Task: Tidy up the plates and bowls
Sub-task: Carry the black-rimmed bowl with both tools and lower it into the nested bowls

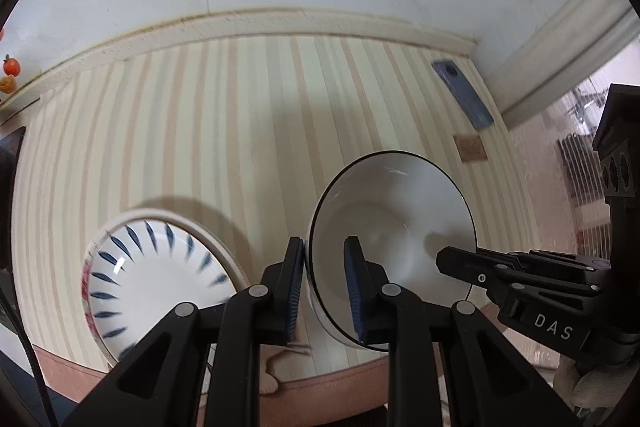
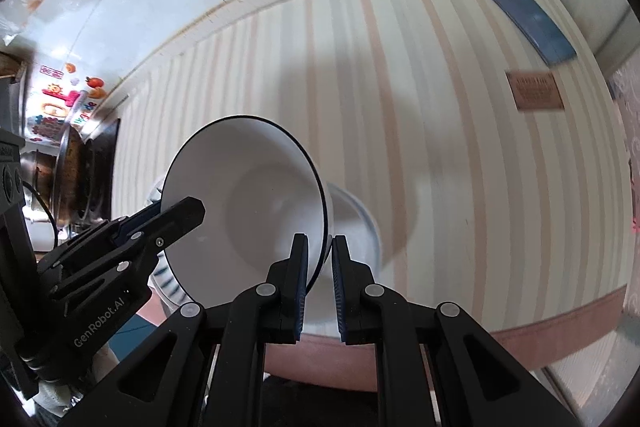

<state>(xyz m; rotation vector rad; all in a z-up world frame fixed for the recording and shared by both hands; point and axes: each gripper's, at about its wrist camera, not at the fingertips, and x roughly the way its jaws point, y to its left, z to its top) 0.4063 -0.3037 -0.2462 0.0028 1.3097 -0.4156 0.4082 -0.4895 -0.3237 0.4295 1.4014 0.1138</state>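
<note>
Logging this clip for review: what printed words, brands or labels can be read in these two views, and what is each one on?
"DAS" on the body of the right gripper, seen from the left wrist view.
"GenRobot.AI" on the body of the left gripper, seen from the right wrist view.
Brown tag on the striped tablecloth: print too blurred to read.
Fridge magnets: lettering too small to read.

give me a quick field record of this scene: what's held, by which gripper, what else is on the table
held item: white ceramic bowl with thin dark rim, tilted, lifted off the table
left gripper: jaws straddle the bowl's rim, one inside, one outside
right gripper: jaws straddle the opposite rim
on table: white dish with blue leaf pattern; blue phone; small brown card
surface: striped cream tablecloth
</note>
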